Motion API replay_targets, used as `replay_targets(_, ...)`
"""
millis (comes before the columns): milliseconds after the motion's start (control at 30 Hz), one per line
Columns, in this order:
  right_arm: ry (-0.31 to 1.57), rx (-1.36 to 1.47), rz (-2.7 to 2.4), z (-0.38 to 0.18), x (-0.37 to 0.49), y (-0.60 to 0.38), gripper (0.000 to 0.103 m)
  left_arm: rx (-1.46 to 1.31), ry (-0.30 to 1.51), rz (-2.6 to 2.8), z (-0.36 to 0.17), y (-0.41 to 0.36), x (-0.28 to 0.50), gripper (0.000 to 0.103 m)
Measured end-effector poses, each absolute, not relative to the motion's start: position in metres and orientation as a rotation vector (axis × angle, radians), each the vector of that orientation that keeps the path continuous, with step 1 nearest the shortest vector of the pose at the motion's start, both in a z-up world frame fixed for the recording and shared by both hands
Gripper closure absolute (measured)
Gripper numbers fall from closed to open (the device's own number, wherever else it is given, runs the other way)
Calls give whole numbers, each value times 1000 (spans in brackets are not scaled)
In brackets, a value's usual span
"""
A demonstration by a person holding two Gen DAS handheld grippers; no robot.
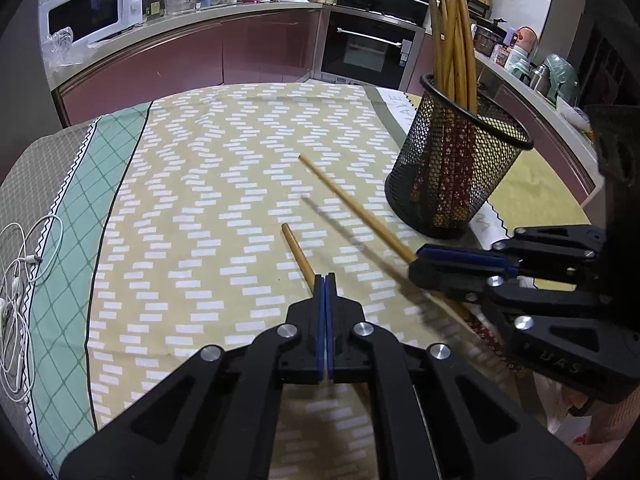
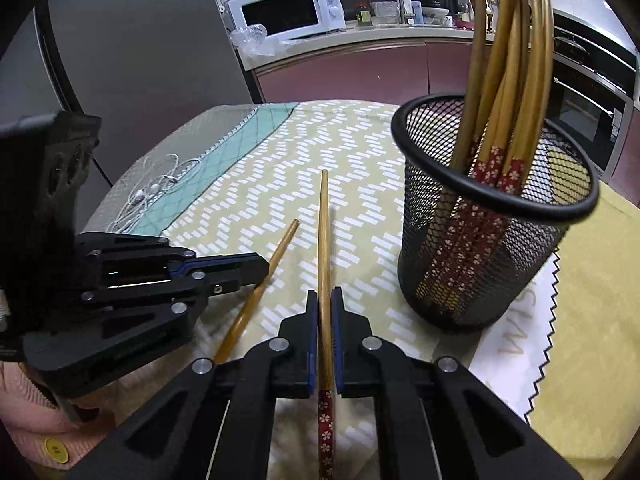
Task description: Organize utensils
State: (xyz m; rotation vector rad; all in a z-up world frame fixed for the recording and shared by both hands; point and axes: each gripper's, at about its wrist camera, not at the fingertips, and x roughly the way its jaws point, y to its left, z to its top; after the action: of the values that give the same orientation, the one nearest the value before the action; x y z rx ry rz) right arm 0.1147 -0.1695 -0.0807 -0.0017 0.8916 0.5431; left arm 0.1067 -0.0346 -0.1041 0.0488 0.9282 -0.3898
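Two chopsticks are gripped, one per hand. The left tongs (image 1: 325, 280) are seen closed fully, blue pads nearly meeting, w/ a short bamboo chopstick (image 1: 298, 254) pinched at the tips; its free end sticks out up-left over the cloth. In the right wrist view the same left tongs (image 2: 262, 266) are seen from the side, the stick (image 2: 260, 284) passing under them and slanting up-right.

The right tongs (image 2: 325, 300) are clamped on a longer chopstick (image 2: 324, 248), held between the blue pads along the shaft; the red flower-patterned handle end is seen below the pads, the plain tip pointing away. From the left wrist view, the right tongs (image 1: 416, 262) are at right, the long chopstick (image 1: 352, 204) running up-left from them, slightly blurred.

Both sticks are just above or on the desk (image 1: 208, 184), covered by a yellow cloth w/ white dashes; contact w/ the cloth can't be judged. A black mesh holder (image 1: 452, 172) stands upright near the right tongs, apart from both, w/ approx. a dozen chopsticks (image 2: 516, 60) standing in it, red floral ends down.

Writing: "UAS" is embossed on the right tongs' body (image 1: 560, 364); partial letters on a white zigzag-edged cloth (image 2: 516, 344) beside and partly under the holder can't be read in full. Text on the microwave (image 2: 292, 10) is too small. White earphones (image 1: 16, 280) lie at the desk's left edge. A pink sleeve w/ a yellow button (image 2: 56, 449) is seen bottom left.
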Motion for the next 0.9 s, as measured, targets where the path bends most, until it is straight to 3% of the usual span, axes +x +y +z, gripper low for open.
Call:
replay_targets(167,888,2,547,-79,109,-171,97,53,945,-402,-106,-38,101,84)
replay_targets(333,884,0,554,-79,105,-172,97,73,947,-395,-109,-44,98,85)
replay_targets(533,861,5,566,-75,101,-172,97,41,948,-362,-110,-41,102,96)
replay_targets(900,798,31,587,-58,87,-186,97,30,913,-376,-96,-34,94,96)
